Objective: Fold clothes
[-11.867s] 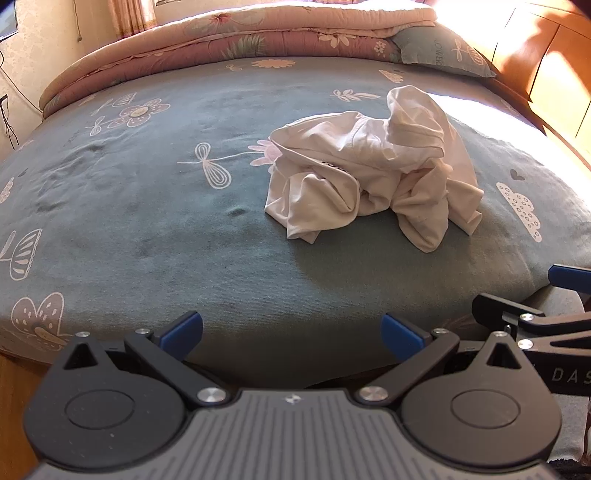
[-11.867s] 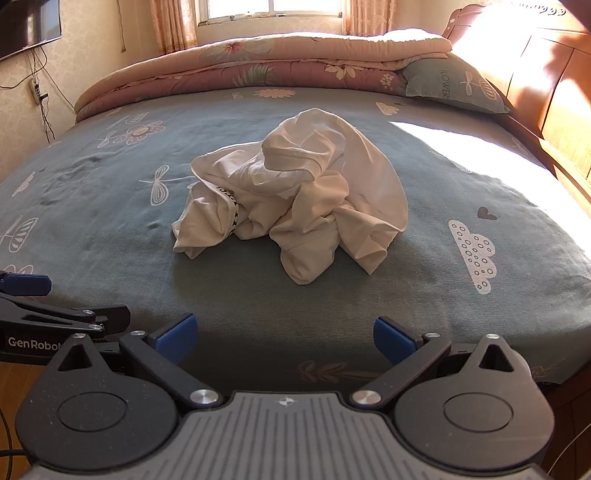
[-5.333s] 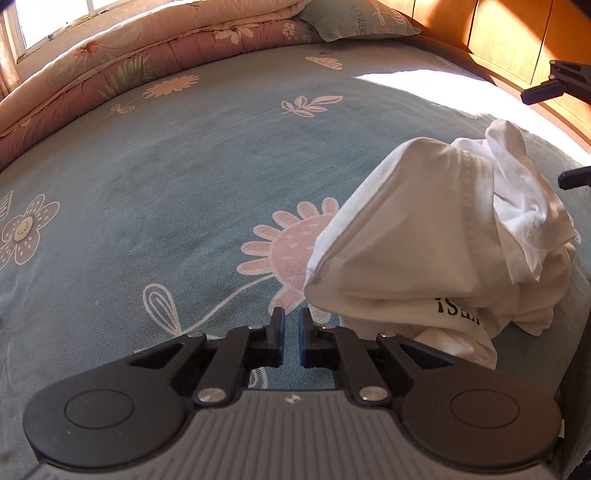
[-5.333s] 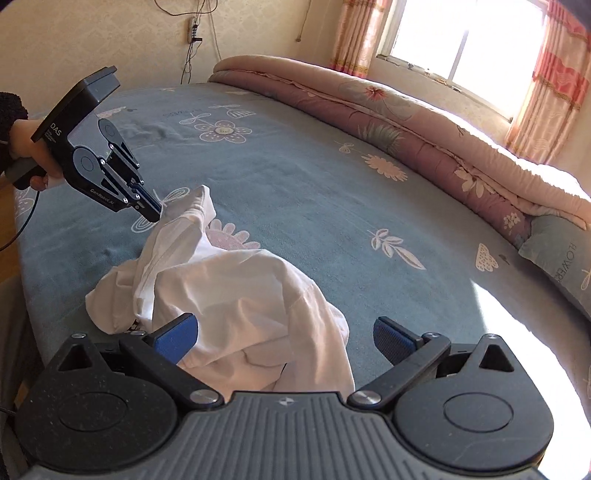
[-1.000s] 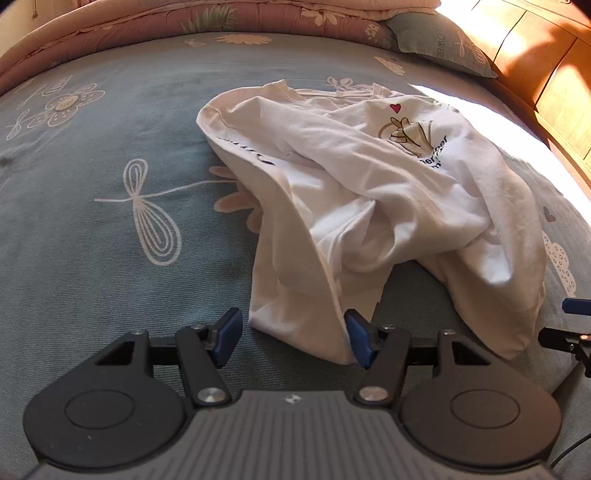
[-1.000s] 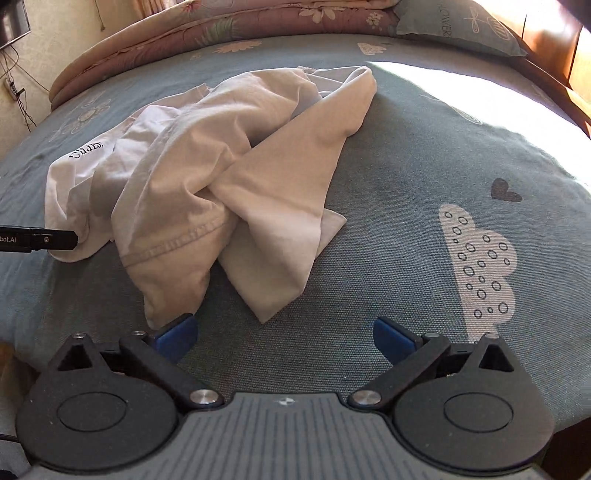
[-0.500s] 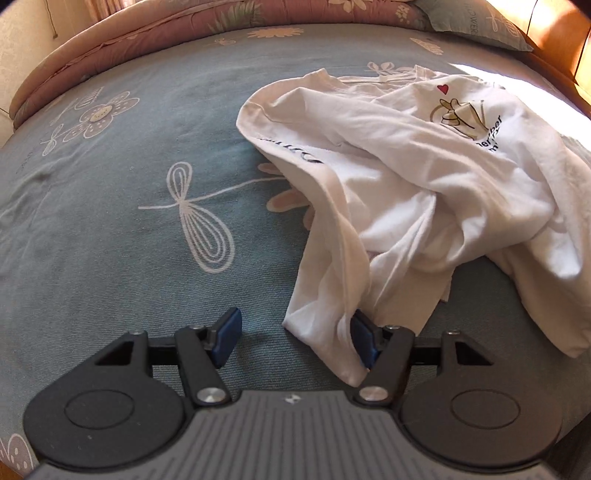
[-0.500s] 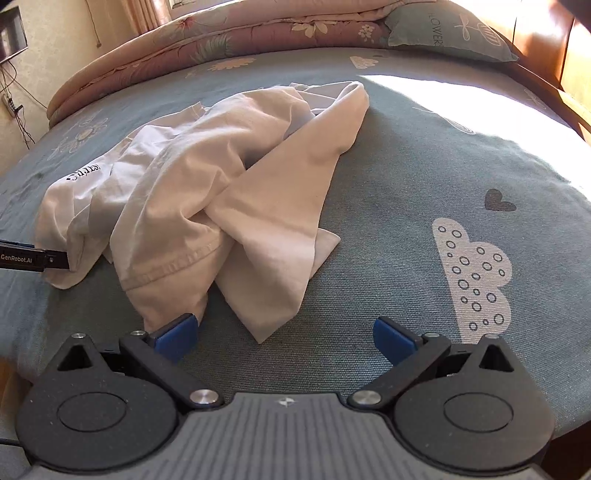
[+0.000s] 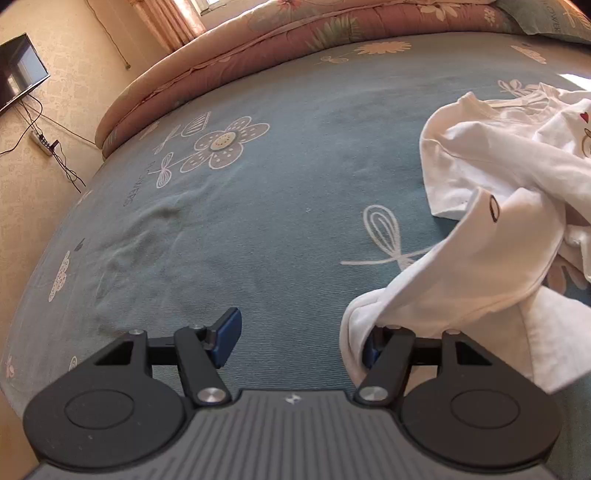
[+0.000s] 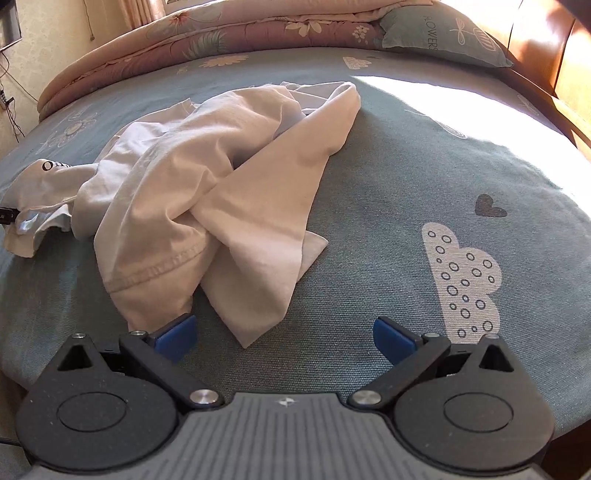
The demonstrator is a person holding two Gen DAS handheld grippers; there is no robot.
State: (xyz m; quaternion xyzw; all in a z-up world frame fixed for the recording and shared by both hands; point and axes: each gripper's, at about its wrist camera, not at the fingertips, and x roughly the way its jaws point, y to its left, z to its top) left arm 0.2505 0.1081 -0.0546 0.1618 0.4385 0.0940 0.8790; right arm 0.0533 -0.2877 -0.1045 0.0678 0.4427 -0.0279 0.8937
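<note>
The white T-shirt point(image 10: 207, 192) lies crumpled on the bed point(image 10: 424, 177), on the blue-green sheet, toward the foot of the bed and well away from the pillow point(image 10: 439, 35) and the rolled quilt point(image 10: 207, 33) at the far end. It is not yet spread flat, so the job looks to be at its opening stage: finding edges and pulling the shirt out before any fold can be made.

The left gripper point(image 9: 299, 341) has its jaws spread. A sleeve or hem of the shirt point(image 9: 476, 258) drapes over its right-hand finger point(image 9: 388, 350) and hides the blue pad there, while the left pad point(image 9: 226, 338) stands bare over the sheet. The cloth seems hooked on that one finger, not pinched. My reading is that this end of the shirt is lifted off the bed so it can be drawn outward, away from the heap, to open the bunched cloth.

The right gripper point(image 10: 286, 336) also has its jaws spread, with nothing between them. Its left pad point(image 10: 175, 338) sits just beside the stitched hem on the near edge of the shirt, touching it or nearly so. That placement suggests it is waiting to take the hem, so the two ends can be held apart and the shirt laid flat.

One risk: cloth only draped over a finger may slip off when pulled.
</note>
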